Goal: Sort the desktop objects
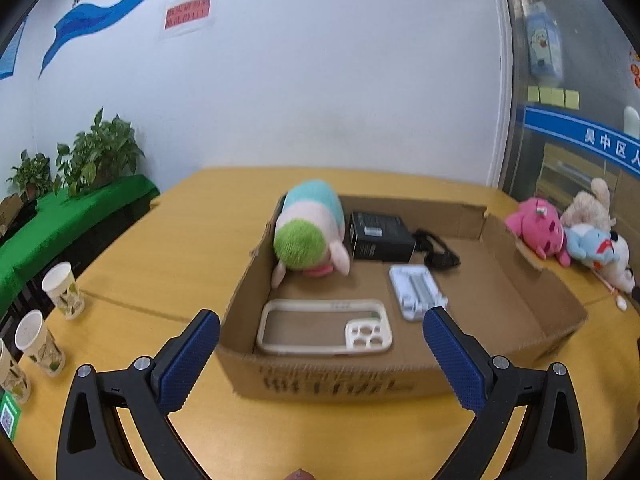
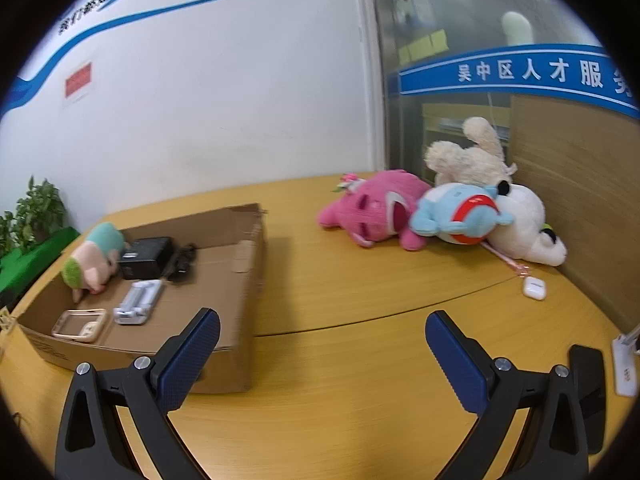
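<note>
Both claws, left claw and right claw, stand open and empty; pink plush lies on the tabletop ahead of the right claw, nearer it, outside the cardboard box

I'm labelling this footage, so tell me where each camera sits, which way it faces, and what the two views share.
Left wrist: on the left gripper, open, angled down over the cardboard box; a fingertip shows at the bottom edge.
Right wrist: on the right gripper, open, angled down at the wooden table, facing the pink plush by the glass partition.
Shared: box, phone case, green-haired plush, plush pile.
</note>
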`<control>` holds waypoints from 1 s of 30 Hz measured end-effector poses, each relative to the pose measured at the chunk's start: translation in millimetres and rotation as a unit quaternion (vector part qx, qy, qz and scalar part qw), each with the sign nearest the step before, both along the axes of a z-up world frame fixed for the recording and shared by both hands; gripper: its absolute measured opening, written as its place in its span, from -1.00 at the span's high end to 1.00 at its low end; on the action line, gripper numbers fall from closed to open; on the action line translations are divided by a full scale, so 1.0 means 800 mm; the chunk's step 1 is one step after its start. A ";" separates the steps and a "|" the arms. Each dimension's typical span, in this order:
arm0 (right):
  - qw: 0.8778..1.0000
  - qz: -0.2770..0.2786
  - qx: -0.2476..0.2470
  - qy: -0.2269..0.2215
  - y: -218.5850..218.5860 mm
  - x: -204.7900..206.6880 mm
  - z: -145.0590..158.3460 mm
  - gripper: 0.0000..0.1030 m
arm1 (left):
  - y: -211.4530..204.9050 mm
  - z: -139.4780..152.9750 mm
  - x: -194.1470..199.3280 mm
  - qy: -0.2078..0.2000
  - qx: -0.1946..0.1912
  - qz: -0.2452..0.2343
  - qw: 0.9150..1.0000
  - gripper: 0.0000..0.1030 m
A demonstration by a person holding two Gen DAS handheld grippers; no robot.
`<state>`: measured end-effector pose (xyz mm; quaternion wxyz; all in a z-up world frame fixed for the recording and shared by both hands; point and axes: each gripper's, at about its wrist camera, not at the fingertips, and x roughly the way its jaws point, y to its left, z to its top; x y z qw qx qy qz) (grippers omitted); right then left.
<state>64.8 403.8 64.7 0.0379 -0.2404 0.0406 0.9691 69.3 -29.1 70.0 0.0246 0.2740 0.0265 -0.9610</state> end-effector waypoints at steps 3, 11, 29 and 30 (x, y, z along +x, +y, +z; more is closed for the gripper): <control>0.999 -0.010 0.009 -0.044 0.027 -0.018 -0.006 -0.99 | -0.014 -0.028 0.010 -0.040 -0.013 -0.008 0.999 -1.00; 0.981 0.029 0.010 -0.194 0.061 -0.046 -0.083 -0.99 | -0.094 -0.111 0.000 -0.146 -0.054 0.032 0.987 -1.00; 0.971 0.018 0.016 -0.238 0.061 -0.139 -0.143 -1.00 | -0.204 -0.154 -0.107 -0.192 -0.014 0.011 0.981 -1.00; 0.973 0.014 0.017 -0.229 0.065 -0.141 -0.144 -1.00 | -0.208 -0.155 -0.109 -0.191 -0.015 0.005 0.981 -1.00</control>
